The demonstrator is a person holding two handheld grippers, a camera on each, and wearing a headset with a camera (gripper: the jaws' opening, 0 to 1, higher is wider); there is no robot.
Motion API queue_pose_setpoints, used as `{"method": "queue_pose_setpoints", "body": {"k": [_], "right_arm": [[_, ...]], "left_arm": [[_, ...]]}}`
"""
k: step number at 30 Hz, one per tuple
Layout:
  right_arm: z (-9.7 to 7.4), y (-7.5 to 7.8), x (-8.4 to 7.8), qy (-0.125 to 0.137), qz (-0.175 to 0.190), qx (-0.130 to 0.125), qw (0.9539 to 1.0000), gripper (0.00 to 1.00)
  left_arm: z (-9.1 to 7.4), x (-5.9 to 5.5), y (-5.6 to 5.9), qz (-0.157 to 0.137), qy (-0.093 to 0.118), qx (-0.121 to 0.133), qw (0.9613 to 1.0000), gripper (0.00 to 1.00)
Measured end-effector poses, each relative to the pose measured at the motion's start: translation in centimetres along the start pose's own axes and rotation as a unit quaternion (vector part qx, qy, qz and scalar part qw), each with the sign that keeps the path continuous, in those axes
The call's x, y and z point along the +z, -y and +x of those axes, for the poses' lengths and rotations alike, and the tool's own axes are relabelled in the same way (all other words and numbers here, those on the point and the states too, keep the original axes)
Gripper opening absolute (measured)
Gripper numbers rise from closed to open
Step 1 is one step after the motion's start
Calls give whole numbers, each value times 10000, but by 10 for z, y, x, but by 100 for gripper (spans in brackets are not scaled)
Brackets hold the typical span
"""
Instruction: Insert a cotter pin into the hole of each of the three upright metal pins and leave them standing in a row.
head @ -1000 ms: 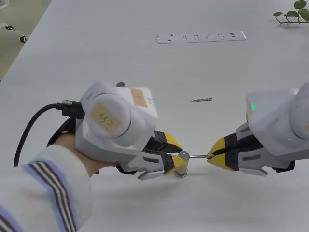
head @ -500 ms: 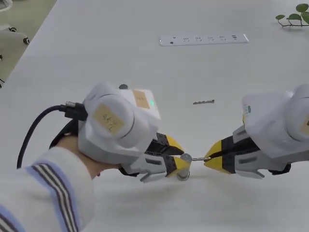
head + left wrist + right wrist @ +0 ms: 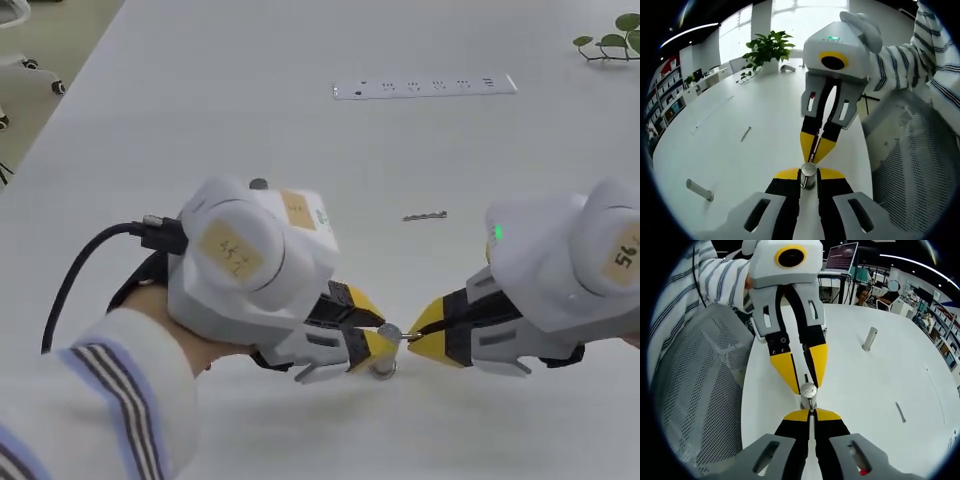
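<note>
Head view: the metal pin (image 3: 387, 333) stands on the white surface (image 3: 300, 120), clamped between the jaws of the left gripper (image 3: 374, 334). The right gripper (image 3: 418, 334), clenched on a cotter pin (image 3: 407, 336), meets the pin's head. A spare cotter pin (image 3: 424, 215) lies beyond. The right gripper's label (image 3: 622, 258) reads roughly "95".

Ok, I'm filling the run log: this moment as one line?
left gripper: shut on metal pin | right gripper: shut on cotter pin, tip at pin's head | step: inserting
</note>
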State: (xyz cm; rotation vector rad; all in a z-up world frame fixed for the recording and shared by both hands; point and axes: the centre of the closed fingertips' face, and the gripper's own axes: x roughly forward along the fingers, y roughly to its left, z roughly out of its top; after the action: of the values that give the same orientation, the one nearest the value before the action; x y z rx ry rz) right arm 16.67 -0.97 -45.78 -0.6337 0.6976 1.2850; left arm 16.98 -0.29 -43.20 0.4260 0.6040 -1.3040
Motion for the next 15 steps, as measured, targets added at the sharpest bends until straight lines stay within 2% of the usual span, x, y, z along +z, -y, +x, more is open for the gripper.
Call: {"method": "queue_pose_setpoints", "body": {"k": [15], "right_arm": [[7,-1,7,-18,-243,64,9997,0]], "left_arm": [[0,-1,-1,4,-23,7,10000,8]]}}
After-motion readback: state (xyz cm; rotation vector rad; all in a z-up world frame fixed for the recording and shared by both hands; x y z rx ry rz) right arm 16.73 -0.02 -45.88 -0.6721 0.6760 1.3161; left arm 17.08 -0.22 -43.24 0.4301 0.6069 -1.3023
